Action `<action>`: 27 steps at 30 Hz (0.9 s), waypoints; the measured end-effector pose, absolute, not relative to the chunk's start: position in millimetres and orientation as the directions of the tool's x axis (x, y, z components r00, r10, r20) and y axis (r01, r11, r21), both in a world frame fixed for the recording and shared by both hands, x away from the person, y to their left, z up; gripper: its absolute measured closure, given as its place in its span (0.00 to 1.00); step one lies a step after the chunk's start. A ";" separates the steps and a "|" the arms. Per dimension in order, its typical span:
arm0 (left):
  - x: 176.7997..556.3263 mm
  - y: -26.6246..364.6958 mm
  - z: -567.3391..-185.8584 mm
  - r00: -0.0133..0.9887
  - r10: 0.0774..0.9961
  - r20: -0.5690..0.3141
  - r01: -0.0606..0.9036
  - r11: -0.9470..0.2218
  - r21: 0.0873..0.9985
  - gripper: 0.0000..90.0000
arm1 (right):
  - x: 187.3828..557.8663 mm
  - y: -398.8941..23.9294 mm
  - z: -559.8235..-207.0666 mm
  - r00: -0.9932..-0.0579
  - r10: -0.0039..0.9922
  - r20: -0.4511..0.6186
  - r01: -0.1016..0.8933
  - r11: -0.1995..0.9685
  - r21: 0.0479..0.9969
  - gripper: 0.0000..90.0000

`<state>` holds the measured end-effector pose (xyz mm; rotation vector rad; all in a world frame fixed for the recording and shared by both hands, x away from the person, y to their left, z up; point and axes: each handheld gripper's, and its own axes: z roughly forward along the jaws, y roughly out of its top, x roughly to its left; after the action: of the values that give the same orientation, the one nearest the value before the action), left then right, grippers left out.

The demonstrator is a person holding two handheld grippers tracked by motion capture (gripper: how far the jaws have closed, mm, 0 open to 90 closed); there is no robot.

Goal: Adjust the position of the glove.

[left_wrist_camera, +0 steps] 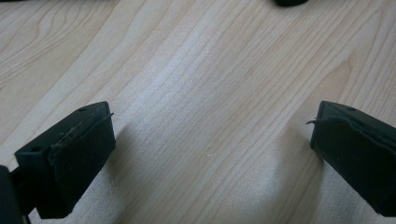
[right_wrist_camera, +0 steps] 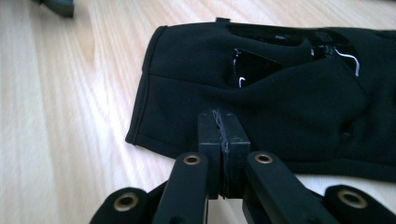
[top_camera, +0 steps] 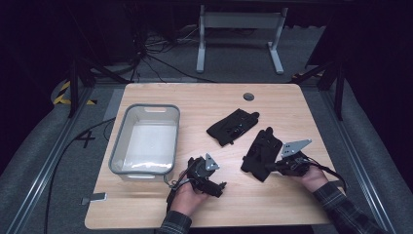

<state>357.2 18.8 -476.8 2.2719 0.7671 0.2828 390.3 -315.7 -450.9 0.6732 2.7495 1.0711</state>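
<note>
Two black gloves lie on the wooden table [top_camera: 160, 209]. One glove [top_camera: 233, 126] rests near the middle; the other glove [top_camera: 260, 152] lies to its right and nearer me, also seen as the glove [right_wrist_camera: 280, 102] with its cuff at the left. My right gripper [top_camera: 272, 166] is at that nearer glove's near edge. Its jaws [right_wrist_camera: 223, 122] are pressed together over the cuff end, and I see no fabric between them. My left gripper [top_camera: 216, 187] sits low over bare wood near the front edge, its jaws [left_wrist_camera: 212, 140] wide apart with nothing between them.
A clear grey plastic bin [top_camera: 117, 146] stands on the table's left half. A round cable hole [top_camera: 249, 96] is at the back edge. A grey tag [top_camera: 95, 198] sticks out at the front left corner. Bare wood lies between the bin and the gloves.
</note>
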 end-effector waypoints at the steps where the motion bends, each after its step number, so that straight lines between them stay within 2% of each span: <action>1: 357.3 18.9 -476.8 0.801 0.599 -0.018 0.443 -0.572 0.690 0.00 | 390.3 -315.7 -450.9 -0.895 0.443 0.053 0.362 0.652 0.666 1.00; 8: 357.3 18.8 -476.8 0.800 0.599 -0.019 0.444 -0.571 0.691 0.00 | 377.3 -335.5 -449.2 -0.887 0.459 0.053 0.378 0.654 0.655 1.00; 13: 357.3 18.9 -476.8 0.801 0.598 -0.018 0.443 -0.572 0.690 0.00 | 368.7 -342.9 -446.8 -0.885 0.464 0.016 0.366 0.676 0.639 1.00; 27: 357.3 18.9 -476.8 0.801 0.598 -0.018 0.443 -0.572 0.690 0.00 | 361.9 -379.8 -443.8 -0.856 0.515 0.039 0.425 0.661 0.619 1.00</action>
<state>357.3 18.9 -476.8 2.2731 0.7647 0.2820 361.9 -379.8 -443.8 0.7787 2.7335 0.9643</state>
